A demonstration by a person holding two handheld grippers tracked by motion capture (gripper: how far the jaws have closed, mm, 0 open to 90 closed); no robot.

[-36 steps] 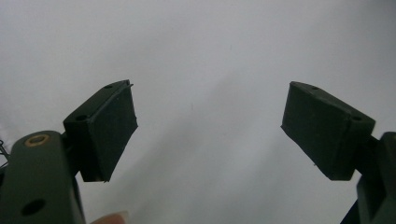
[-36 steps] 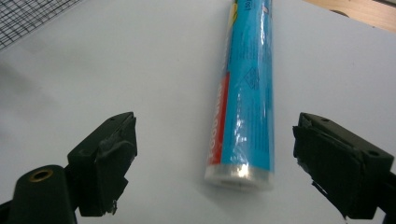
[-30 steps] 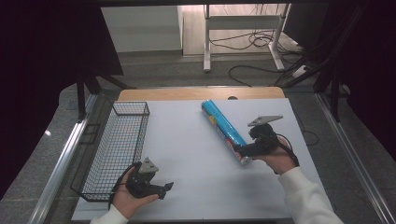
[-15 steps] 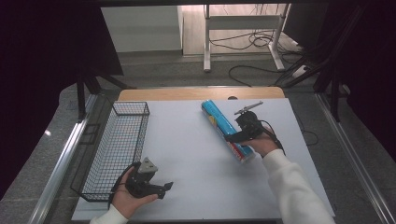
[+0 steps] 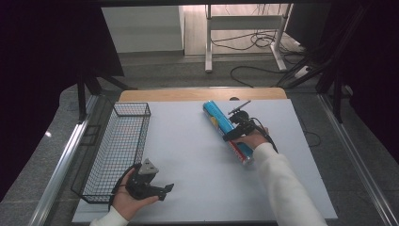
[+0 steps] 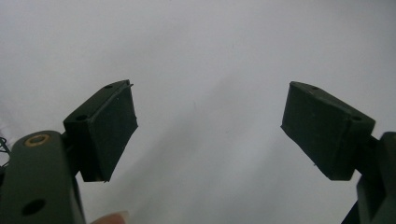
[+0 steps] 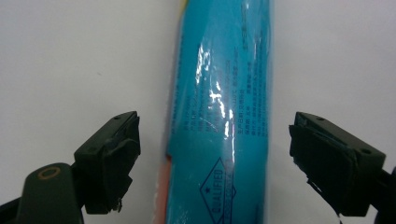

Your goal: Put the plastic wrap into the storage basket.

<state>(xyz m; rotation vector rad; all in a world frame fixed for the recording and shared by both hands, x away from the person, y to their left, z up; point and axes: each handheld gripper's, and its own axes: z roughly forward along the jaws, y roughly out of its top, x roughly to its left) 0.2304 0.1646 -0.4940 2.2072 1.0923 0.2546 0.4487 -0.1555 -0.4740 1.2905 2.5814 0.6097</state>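
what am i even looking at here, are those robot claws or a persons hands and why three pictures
No robot arm here: a person sits at a white table holding a hand-held two-jaw gripper in each hand. The high view comes from a fixed camera above, looking down on the table. The other two come from small cameras riding on the grippers, looking along their black jaws.

On the table lie a long blue tube-shaped package and, along the left side, a black wire basket.

The left gripper rests near the table's front edge; its own view shows the jaws wide open over bare table. The right gripper is at the package, jaws open on either side of it, not touching it. Nothing is held yet.
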